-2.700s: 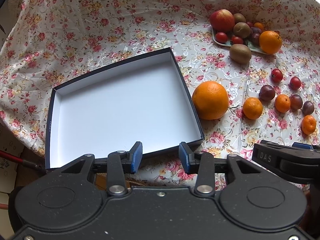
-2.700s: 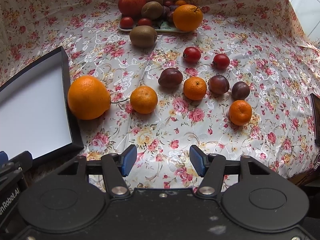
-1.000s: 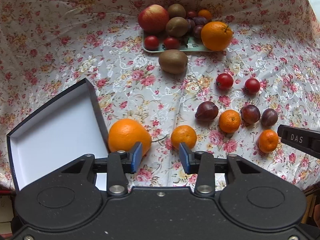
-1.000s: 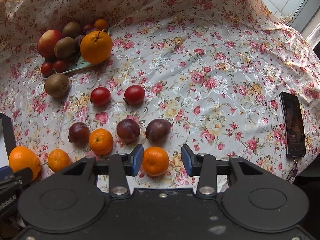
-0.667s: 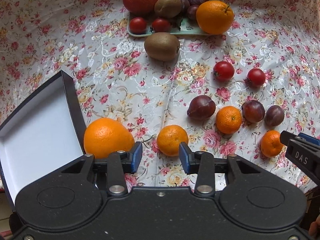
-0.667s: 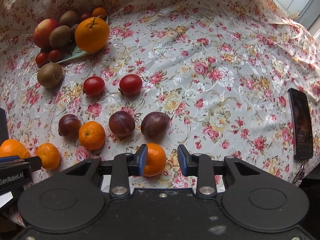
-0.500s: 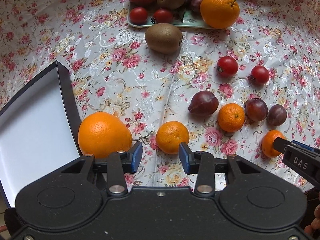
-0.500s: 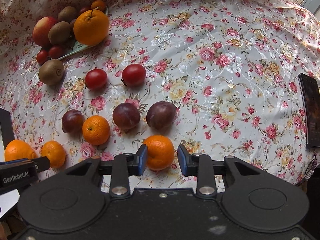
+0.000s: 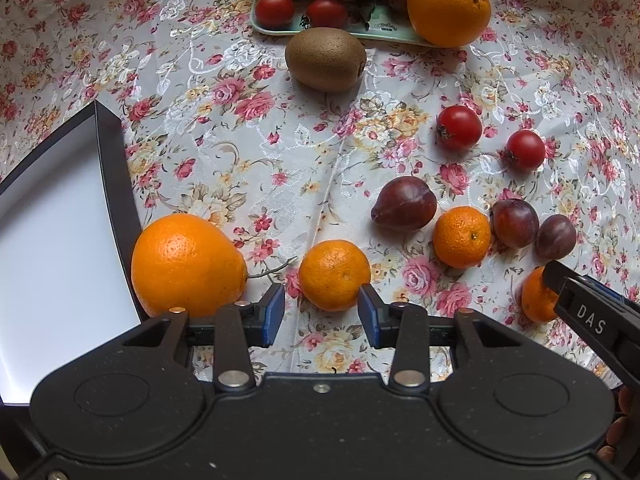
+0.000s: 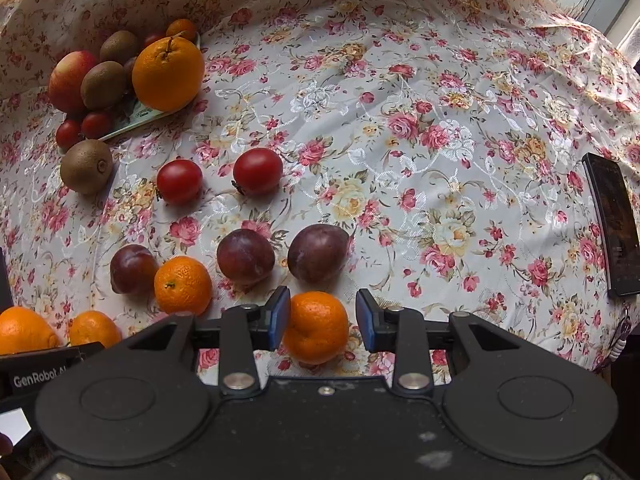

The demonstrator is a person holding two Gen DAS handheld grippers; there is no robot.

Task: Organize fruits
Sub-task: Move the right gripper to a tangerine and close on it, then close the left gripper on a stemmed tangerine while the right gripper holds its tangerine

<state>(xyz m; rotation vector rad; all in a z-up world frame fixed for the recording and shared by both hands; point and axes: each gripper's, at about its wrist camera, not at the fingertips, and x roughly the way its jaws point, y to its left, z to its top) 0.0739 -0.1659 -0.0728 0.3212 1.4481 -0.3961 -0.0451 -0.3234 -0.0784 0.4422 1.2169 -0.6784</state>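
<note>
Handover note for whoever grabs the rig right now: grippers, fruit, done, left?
Left gripper: open, tips flanking a mandarin beside the large orange, nothing gripped.
Right gripper: open around another mandarin, not clamped.
Black box: what shows of it holds no fruit.
Done: nothing boxed that I can see.
Left: loose mandarins, plums, tomatoes, kiwi.

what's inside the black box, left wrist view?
The black box with white lining shows only bare white floor; no fruit. Its near part is hidden behind the left gripper body.
</note>
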